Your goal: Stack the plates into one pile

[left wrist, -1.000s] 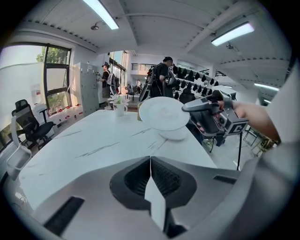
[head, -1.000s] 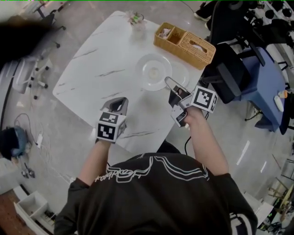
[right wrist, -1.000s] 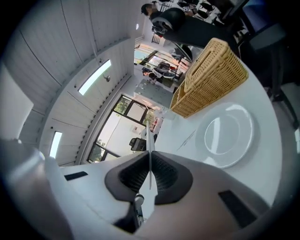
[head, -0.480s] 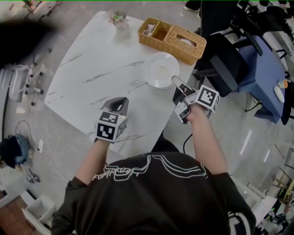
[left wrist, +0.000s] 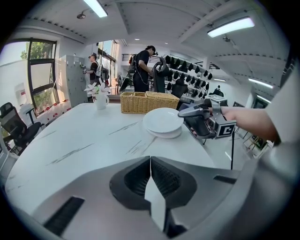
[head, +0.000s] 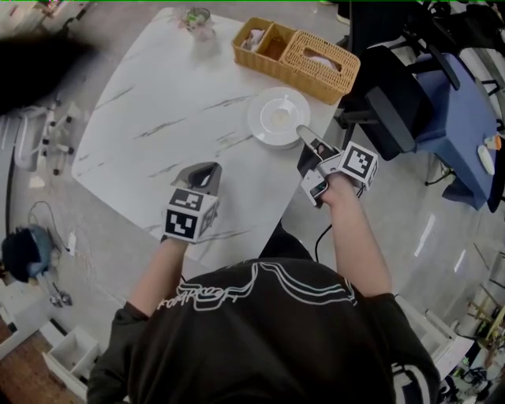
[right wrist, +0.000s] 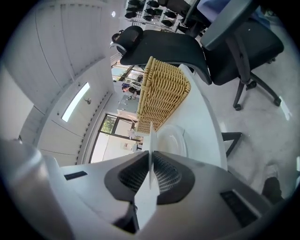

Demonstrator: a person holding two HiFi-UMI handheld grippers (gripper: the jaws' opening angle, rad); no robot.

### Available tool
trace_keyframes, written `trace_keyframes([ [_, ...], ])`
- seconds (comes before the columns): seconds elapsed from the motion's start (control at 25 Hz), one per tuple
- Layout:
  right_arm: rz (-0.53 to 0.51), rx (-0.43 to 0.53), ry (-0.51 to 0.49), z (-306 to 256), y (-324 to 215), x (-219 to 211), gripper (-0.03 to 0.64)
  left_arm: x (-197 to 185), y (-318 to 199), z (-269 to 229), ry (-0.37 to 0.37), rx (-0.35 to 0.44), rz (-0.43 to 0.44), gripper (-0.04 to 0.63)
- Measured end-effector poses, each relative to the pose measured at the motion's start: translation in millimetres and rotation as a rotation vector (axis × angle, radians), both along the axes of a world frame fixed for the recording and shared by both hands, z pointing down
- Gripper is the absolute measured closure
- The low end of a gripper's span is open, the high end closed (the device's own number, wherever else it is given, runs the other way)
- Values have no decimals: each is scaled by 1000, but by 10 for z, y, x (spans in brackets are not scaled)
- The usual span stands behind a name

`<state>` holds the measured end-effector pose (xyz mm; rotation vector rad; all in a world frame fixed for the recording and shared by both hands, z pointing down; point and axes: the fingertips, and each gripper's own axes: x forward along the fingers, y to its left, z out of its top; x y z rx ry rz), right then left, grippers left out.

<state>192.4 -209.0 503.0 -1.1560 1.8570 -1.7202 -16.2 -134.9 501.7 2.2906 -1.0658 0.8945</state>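
A pile of white plates [head: 278, 117] stands on the white marble table [head: 158, 118] near its right edge; it also shows in the left gripper view [left wrist: 162, 123] and the right gripper view [right wrist: 172, 138]. My right gripper [head: 302, 132] hovers just beside the pile's near right rim, shut and empty, its jaws meeting with nothing between them [right wrist: 151, 157]. My left gripper [head: 207, 171] is over the table's near side, well left of the pile, shut on nothing [left wrist: 150, 161]. The right gripper [left wrist: 199, 114] appears next to the plates in the left gripper view.
A wicker basket [head: 296, 51] sits just behind the plates, and a cup with flowers [head: 197, 20] stands at the far edge. A black office chair [head: 387, 102] and a blue seat [head: 458, 134] stand right of the table. People [left wrist: 143, 70] stand far behind.
The right gripper has rolled and dropped a little beside the plate pile. The left gripper has shifted slightly over the near table. Both stay shut.
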Motion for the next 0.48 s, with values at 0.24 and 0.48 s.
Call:
trace_keyframes([
  [0.24, -67, 74, 90, -81, 36, -51, 476, -1, 34, 17, -10, -2, 9, 570],
  [0.48, -304, 184, 342, -129, 103, -232, 353, -40, 27, 99, -15, -5, 21, 570],
])
